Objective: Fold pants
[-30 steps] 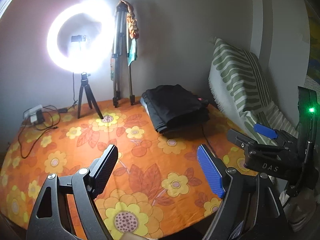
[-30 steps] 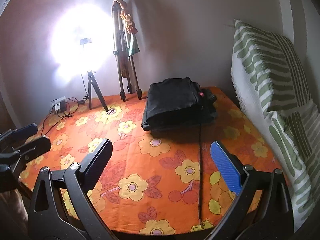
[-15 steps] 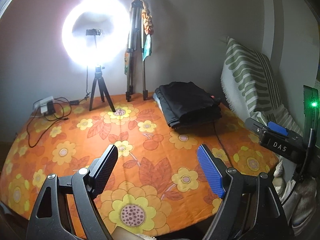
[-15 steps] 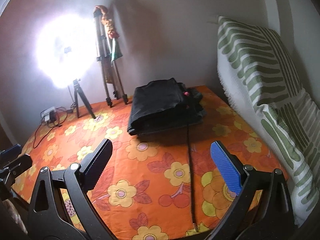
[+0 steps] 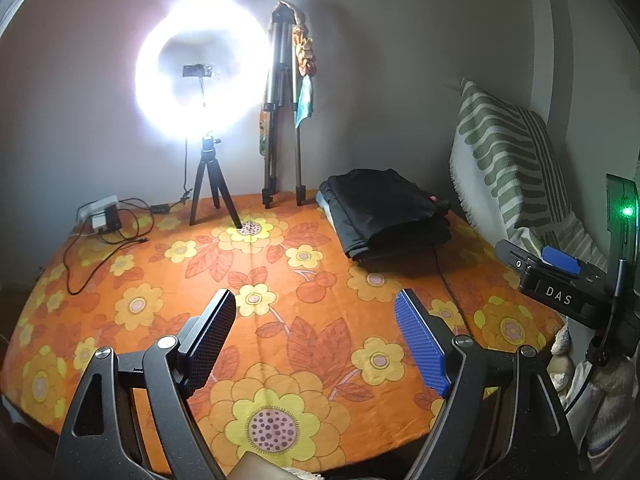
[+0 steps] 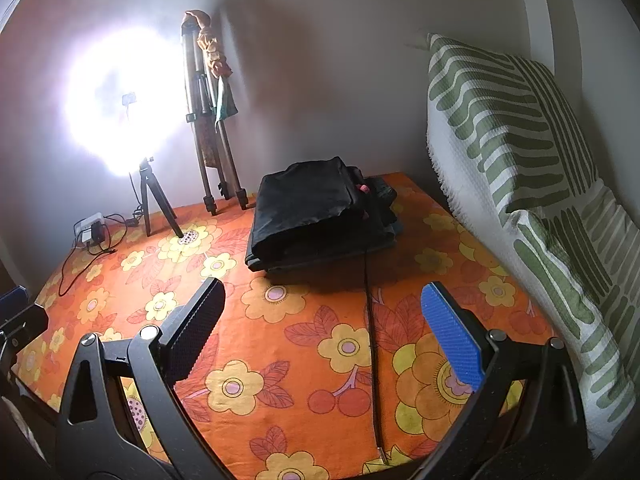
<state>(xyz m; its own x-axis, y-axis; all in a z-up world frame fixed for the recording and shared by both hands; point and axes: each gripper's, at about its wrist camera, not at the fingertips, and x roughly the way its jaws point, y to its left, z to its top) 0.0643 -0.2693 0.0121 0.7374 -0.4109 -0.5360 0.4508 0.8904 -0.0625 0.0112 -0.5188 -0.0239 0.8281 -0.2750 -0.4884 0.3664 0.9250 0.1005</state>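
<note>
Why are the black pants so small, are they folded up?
Folded. The black pants lie in a thick, neat stack of layers on the flowered tablecloth, no legs spread out. Both grippers hang open, away from them.

Black pants [image 5: 386, 212] [image 6: 316, 212], folded into a thick stack, lying flat on far side of floral cloth

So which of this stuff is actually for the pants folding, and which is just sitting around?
For the job:
black pants, folded at the table's far side
left gripper, open
right gripper, open

Just lying about:
ring light
tall tripod
power strip
striped blanket
</note>
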